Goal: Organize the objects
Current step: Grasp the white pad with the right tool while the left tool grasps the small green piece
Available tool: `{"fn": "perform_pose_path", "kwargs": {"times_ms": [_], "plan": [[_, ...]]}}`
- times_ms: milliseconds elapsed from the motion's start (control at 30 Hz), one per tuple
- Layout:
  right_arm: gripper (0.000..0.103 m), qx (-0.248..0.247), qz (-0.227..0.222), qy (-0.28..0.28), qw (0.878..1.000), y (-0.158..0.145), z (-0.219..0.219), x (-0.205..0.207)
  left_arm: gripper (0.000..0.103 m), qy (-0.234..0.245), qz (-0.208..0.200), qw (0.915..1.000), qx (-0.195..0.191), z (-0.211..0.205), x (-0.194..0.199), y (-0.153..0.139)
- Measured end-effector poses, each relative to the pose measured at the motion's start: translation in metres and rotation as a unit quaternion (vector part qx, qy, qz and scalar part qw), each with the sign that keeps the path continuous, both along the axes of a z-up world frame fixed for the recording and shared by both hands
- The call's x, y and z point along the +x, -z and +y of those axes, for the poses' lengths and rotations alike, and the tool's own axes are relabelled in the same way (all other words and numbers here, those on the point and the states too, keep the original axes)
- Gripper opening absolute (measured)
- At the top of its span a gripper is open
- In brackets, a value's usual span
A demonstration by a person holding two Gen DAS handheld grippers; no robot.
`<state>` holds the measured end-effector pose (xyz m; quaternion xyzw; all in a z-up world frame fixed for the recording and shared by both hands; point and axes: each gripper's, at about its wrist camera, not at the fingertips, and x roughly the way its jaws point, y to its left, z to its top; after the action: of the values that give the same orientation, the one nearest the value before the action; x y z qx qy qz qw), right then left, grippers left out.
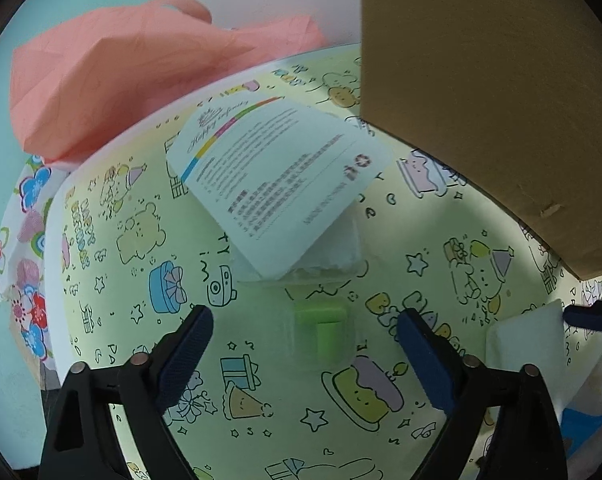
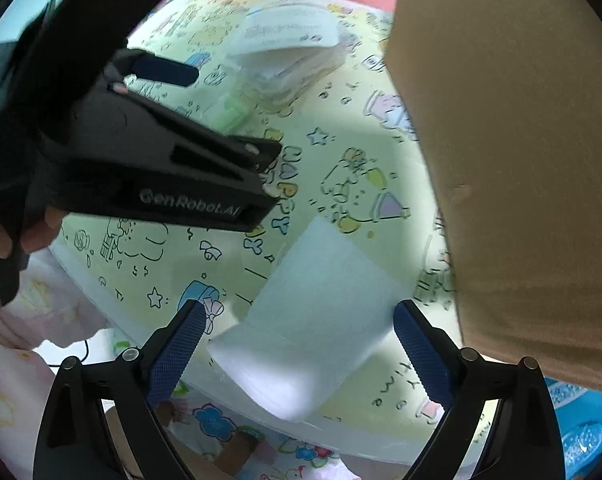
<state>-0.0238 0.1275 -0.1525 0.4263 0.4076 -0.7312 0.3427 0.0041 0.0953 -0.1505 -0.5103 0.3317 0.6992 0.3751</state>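
Cartoon-print sheet (image 1: 261, 400) spreads under both wide-open grippers, left (image 1: 305, 332) and right (image 2: 297, 328); cardboard box (image 1: 501, 80) crowds their right.

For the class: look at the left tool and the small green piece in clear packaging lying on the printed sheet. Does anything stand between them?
Nothing visible does. The left tool hangs open over the green piece, which lies bare between its fingers on the printed sheet. The white leaflet lies just beyond it, and the cardboard box stands off to the right.
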Motion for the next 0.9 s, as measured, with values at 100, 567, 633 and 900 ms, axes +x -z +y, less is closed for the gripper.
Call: {"fn": "perform_pose_path", "kwargs": {"times_ms": [100,567,633,900], "plan": [[0.097,-0.001,-0.002,0.023,1.0,-0.002,0.007,-0.003,0.09,-0.003,-0.005,1.0,0.0,0.0,0.002,-0.001],[0.081,0.02,0.008,0.036,0.999,0.015,0.004,-0.01,0.088,-0.011,-0.023,0.9996,0.012,0.004,0.001,-0.002],[0.08,0.021,0.018,0.035,0.999,0.016,0.003,-0.015,0.082,-0.019,-0.026,0.9992,0.023,0.004,-0.001,-0.002],[0.067,0.003,0.005,0.051,0.999,0.01,0.007,-0.028,0.055,-0.034,-0.033,0.9982,0.036,-0.001,0.001,-0.008]]}}
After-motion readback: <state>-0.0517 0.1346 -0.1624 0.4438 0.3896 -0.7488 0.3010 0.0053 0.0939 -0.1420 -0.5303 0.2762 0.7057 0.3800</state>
